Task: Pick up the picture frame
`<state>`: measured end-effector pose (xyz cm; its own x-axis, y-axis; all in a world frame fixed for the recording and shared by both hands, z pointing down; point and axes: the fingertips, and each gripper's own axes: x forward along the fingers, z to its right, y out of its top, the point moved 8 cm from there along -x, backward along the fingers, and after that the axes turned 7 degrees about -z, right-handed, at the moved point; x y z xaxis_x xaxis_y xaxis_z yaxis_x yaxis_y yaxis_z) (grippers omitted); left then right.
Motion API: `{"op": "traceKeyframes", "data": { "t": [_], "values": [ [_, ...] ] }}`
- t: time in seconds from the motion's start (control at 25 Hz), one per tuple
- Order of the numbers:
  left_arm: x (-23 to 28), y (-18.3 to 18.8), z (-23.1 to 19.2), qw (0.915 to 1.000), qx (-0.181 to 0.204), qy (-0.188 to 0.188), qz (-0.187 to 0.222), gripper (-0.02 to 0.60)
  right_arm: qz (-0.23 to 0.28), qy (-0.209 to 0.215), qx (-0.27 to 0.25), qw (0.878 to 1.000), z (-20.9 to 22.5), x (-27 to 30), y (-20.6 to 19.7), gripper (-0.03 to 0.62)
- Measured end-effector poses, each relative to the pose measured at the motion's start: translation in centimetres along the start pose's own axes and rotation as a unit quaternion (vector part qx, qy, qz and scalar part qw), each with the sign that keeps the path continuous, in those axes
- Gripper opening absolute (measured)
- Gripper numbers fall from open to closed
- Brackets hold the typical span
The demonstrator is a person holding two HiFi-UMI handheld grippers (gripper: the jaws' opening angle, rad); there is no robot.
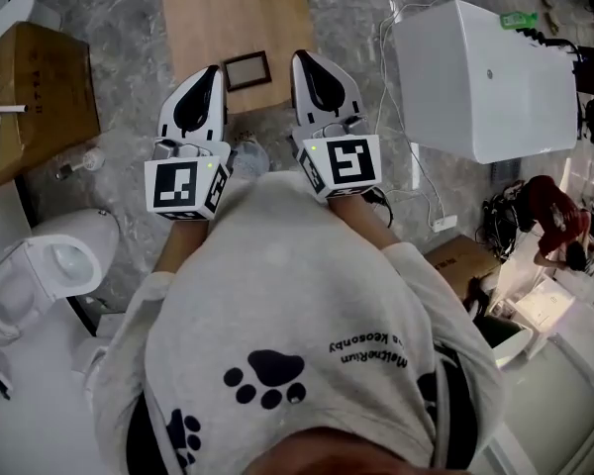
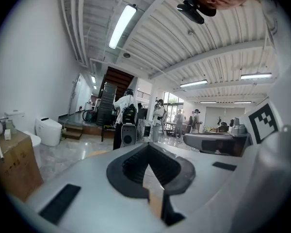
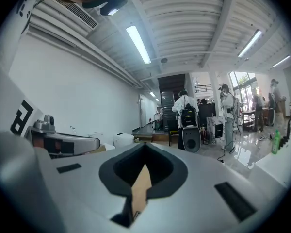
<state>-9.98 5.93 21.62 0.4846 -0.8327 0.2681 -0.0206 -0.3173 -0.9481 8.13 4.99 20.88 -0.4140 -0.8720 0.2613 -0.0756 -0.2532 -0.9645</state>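
The picture frame [image 1: 247, 70], small with a dark border, lies flat near the front edge of a wooden table [image 1: 233, 13]. My left gripper [image 1: 208, 73] hovers just left of the frame and my right gripper [image 1: 303, 63] just right of it, both above the table edge and apart from the frame. Both point roughly level across the room. In the left gripper view the left gripper [image 2: 148, 147] has its jaws together with nothing held. The right gripper [image 3: 144, 148] is likewise shut and empty in the right gripper view. Neither gripper view shows the frame.
A cardboard box [image 1: 35, 87] stands at the left, with a toilet [image 1: 49, 260] below it and a small bottle [image 1: 79, 163] on the floor. A large white case [image 1: 485, 77] sits at the right with cables beside it. Several people [image 2: 127, 111] stand far off.
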Motion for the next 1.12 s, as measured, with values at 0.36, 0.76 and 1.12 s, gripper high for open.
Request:
{"op": "traceKeyframes", "data": {
  "t": [0.36, 0.76, 1.12],
  "values": [
    [2.9, -0.5, -2.9, 0.9994, -0.018, -0.008, -0.028, 0.006, -0.030, 0.002, -0.004, 1.000, 0.9, 4.1, 0.1, 0.009],
    [5.0, -1.9, -5.0, 0.9975, -0.037, -0.003, -0.060, 0.006, -0.066, 0.028, -0.006, 0.997, 1.8, 8.0, -0.9, 0.009],
    [7.5, -4.0, -6.2, 0.9964, -0.042, 0.006, -0.074, 0.006, -0.097, 0.064, -0.012, 0.993, 2.9, 10.8, -3.5, 0.009]
  ]
}}
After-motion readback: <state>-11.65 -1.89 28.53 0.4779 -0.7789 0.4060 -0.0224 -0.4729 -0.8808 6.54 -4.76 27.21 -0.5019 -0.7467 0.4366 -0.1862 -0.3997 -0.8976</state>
